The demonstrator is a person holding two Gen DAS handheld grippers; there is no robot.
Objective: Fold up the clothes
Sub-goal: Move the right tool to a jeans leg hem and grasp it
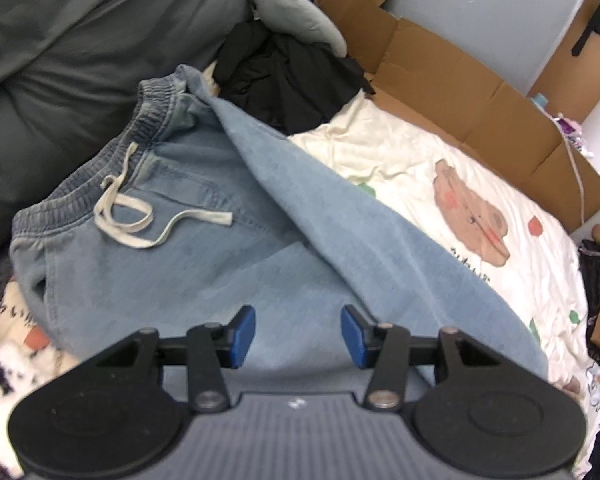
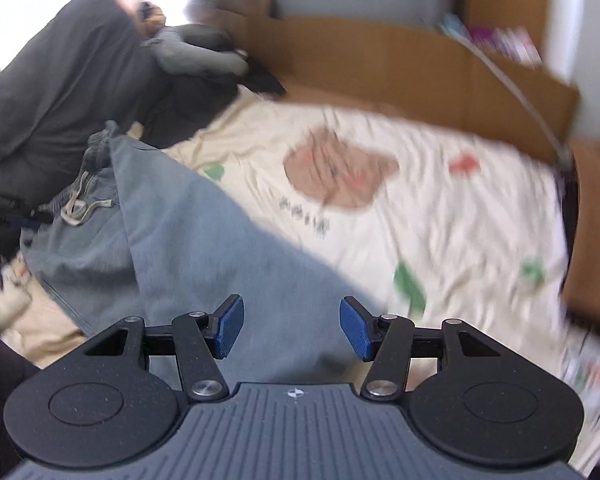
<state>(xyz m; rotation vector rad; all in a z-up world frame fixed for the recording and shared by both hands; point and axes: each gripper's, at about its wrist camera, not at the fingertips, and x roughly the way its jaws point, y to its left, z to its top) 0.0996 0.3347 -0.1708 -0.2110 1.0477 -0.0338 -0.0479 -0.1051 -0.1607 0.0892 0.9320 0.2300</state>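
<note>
Bed sheet (image 1: 480,152): I see a cream sheet printed with a brown bear, red and green shapes, spread across most of both views.
Grey bedding (image 1: 80,40): a big dark grey heap fills the far left, with a lighter grey padded piece (image 1: 292,4) behind it.
Cardboard (image 1: 460,76): flattened brown panels stand along the far edge of the bed; I cannot tell whether anything sits inside them.
Pale blue trousers (image 1: 204,240): they lie on the sheet under and ahead of my grippers, elastic waistband at the far left, one leg folded diagonally over the other.
Black garment (image 1: 288,76): crumpled just beyond the waistband, touching the trousers.
Drawstring (image 1: 132,216): a cream cord looped loosely on the front below the waistband.
Left gripper (image 1: 298,336): blue pads spread apart over the denim, gripping nothing.
Right gripper (image 2: 292,328): pads likewise spread wide over the folded leg, nothing between them; this view is motion-blurred.
</note>
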